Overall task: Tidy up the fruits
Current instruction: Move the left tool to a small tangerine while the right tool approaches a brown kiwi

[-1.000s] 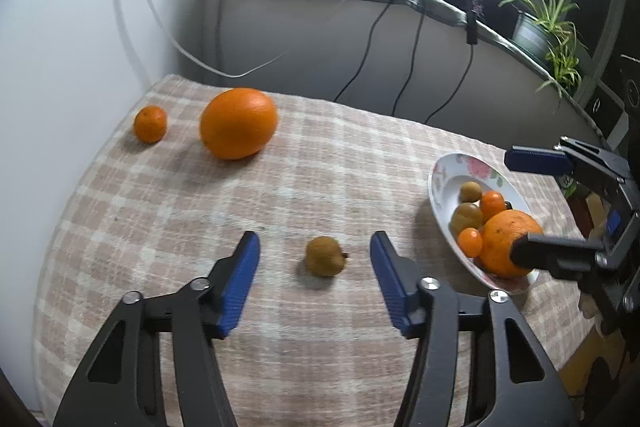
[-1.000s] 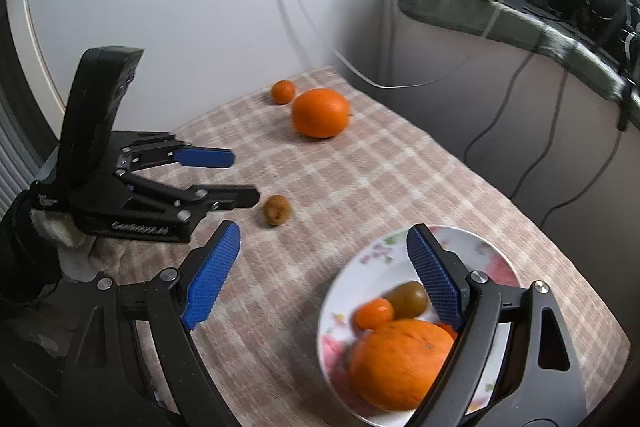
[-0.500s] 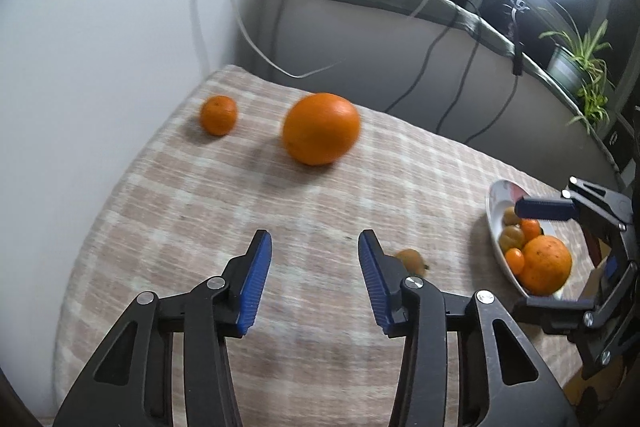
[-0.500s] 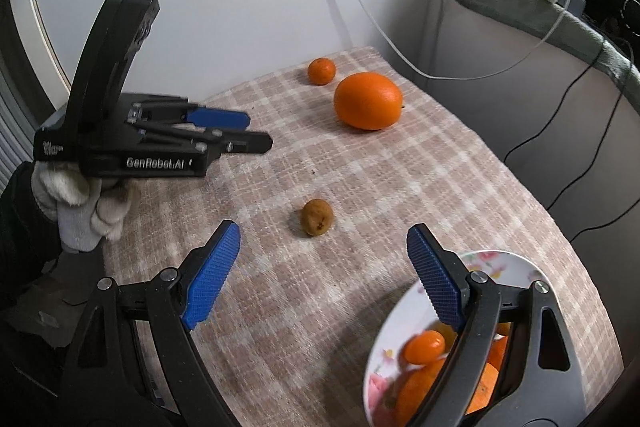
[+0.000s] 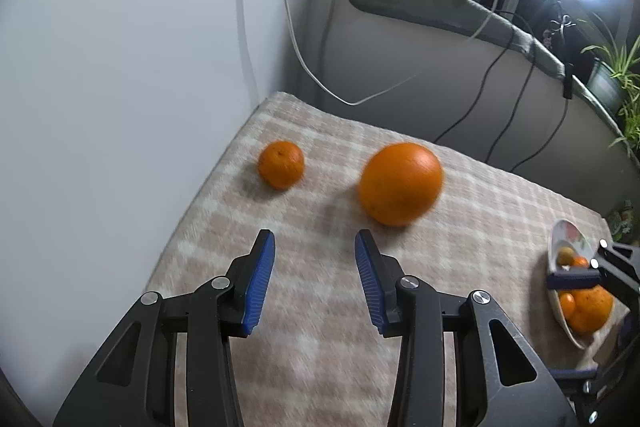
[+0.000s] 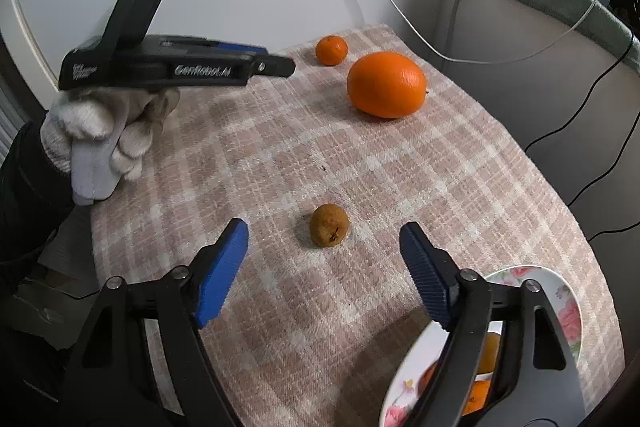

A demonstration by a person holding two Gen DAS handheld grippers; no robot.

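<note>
We have the right gripper point(image 6: 324, 259) unclenched, jaws just narrowing around the small brown fruit point(image 6: 329, 225) mid-counter, untouched; left gripper point(image 5: 315, 263) empty, also narrowing. Risk: round fruit rolls off an off-centre pinch.

1. The left claw point(image 5: 315, 279) hangs over the checked cloth point(image 5: 332, 359) on the bench; its blue pads point(image 5: 261, 283) have just been closing, with nothing between them.
2. Beyond the pads lie a small mandarin point(image 5: 281, 165) and, to its right, a large orange point(image 5: 400, 183), apart from each other.
3. At the right edge, a flowered plate point(image 5: 560, 233) holds fruit, with the right claw point(image 5: 576, 323) in front of it.
4. White cables point(image 5: 304, 59) hang down the wall.
</note>
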